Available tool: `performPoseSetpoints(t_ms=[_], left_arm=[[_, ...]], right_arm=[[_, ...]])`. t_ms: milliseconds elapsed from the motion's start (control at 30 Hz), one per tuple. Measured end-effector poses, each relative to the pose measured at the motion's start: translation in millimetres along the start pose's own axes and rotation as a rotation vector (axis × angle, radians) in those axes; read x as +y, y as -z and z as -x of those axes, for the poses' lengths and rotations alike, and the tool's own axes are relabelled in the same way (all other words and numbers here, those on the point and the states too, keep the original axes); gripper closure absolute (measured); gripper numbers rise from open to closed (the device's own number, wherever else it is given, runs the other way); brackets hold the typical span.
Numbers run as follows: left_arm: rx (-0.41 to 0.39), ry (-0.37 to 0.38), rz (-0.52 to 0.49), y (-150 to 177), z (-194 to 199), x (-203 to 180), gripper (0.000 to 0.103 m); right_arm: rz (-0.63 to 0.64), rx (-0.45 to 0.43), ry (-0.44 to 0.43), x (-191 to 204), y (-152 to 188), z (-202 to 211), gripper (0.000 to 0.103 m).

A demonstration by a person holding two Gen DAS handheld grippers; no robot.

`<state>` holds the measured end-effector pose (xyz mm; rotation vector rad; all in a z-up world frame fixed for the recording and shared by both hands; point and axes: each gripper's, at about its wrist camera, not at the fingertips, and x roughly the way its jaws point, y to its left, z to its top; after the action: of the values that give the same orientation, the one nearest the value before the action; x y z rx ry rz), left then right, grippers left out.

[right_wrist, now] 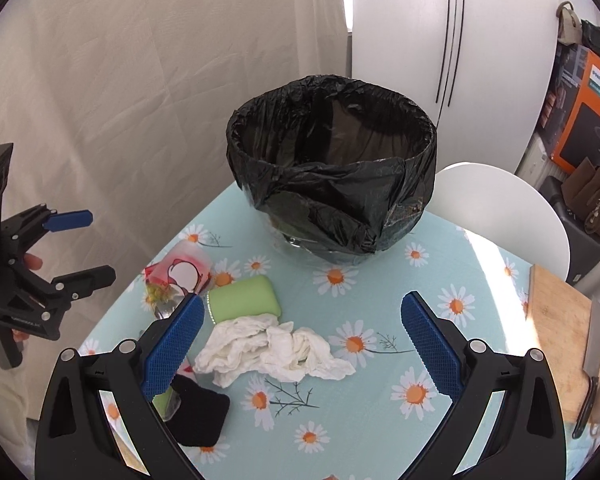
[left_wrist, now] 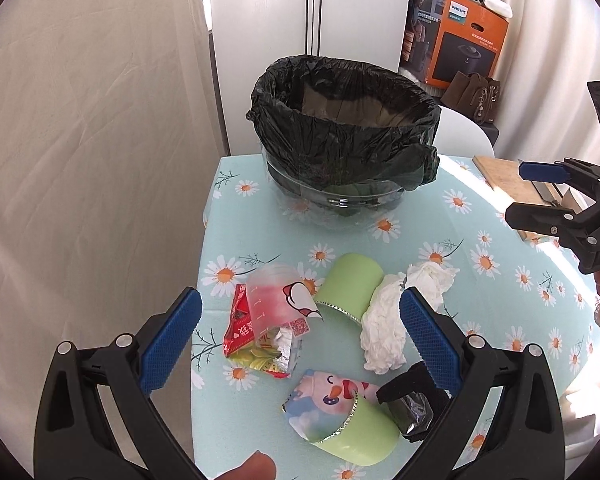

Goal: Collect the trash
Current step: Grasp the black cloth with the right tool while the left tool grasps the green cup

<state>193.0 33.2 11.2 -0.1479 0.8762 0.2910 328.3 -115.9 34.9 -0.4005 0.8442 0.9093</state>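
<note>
A bin lined with a black bag (left_wrist: 346, 132) (right_wrist: 332, 168) stands at the far side of the daisy tablecloth (left_wrist: 500, 280). Trash lies in front of it: a red snack wrapper under a clear cup (left_wrist: 268, 320), a green cup (left_wrist: 350, 286) (right_wrist: 244, 300), a crumpled white tissue (left_wrist: 392, 320) (right_wrist: 276, 350), a cartoon-printed green cup (left_wrist: 340, 416) and a black foil wrapper (left_wrist: 414, 404) (right_wrist: 200, 412). My left gripper (left_wrist: 300, 344) is open above the trash, holding nothing. My right gripper (right_wrist: 300, 344) is open above the tissue, empty.
A wooden cutting board (right_wrist: 564, 328) with a cleaver (right_wrist: 592, 364) lies at the table's right edge. A white chair (right_wrist: 500, 208) stands behind the table. An orange Philips box (left_wrist: 456, 40) and bags sit at the back right. Curtains hang on the left.
</note>
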Motion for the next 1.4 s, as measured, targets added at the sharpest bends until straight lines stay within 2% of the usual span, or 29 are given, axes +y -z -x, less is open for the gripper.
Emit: performPoseSetpoints(t_ms=[300,500,667,933,1067,1167,1300,1333,1400], left_arm=[[0.038,-0.052,0.078,47,3,-9,0.006],[0.092,0.001,0.133,81,-5,-13,0.006],[0.132,0.004,0.199,103,-17,-6,0.006],[0.156,0.043,0.317,125,-37,5,0.006],[0.203,0.037,0.328,134,-50,2,0.006],[0.224,0.035,0.342,141,-55,0,0.006],[0.235,0.049,0.353,145,-57,-1,0.006],[0.239,0.054,0.354,146,-58,-2,0.006],[0.245,0.059,0.351,147,-60,-3,0.006]], right_arm=[[0.003,0.073,-0.044,17,39,-14,0.008],[0.005,0.094,-0.059,30,66,-27,0.008],[0.000,0.140,-0.093,37,84,-44,0.008],[-0.017,0.232,-0.199,50,98,-77,0.008],[-0.035,0.282,-0.250,58,103,-94,0.008],[-0.068,0.316,-0.315,61,105,-108,0.008],[-0.078,0.361,-0.359,68,106,-125,0.009],[-0.077,0.372,-0.371,70,106,-129,0.010],[-0.066,0.408,-0.411,76,108,-135,0.045]])
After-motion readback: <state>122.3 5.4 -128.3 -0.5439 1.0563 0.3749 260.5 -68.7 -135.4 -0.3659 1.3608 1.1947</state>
